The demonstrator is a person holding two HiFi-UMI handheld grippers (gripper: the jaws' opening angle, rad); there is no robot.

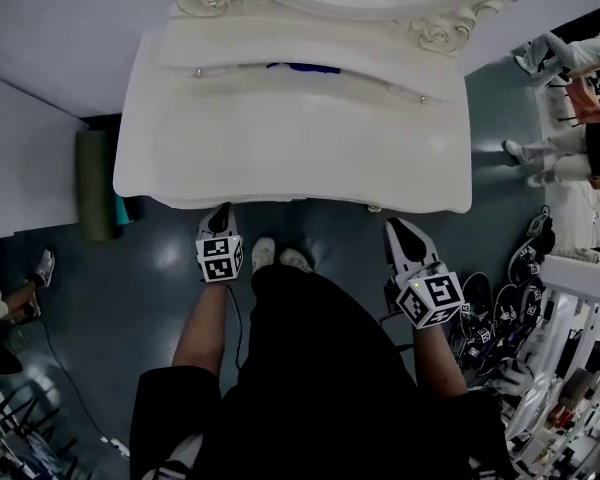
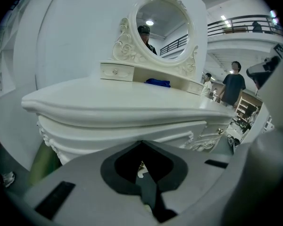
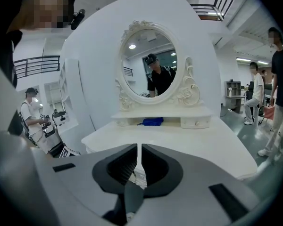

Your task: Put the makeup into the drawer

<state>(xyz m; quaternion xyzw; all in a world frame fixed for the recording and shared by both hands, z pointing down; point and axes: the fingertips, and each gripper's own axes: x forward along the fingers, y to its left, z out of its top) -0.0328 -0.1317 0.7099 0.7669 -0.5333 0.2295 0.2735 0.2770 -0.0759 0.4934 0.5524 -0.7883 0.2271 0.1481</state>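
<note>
Left gripper and right gripper: jaws closed, empty, before the white carved dressing table. The blue makeup pouch lies at its rear, beneath the oval mirror. Pinch the front drawer knob squarely and pull straight.

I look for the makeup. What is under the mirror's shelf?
A blue thing lies under the shelf, between two small drawers. The drawers are shut: their insides are hidden.

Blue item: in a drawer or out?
Out: the blue item lies on the vanity top between the two small drawers under the mirror.
</note>
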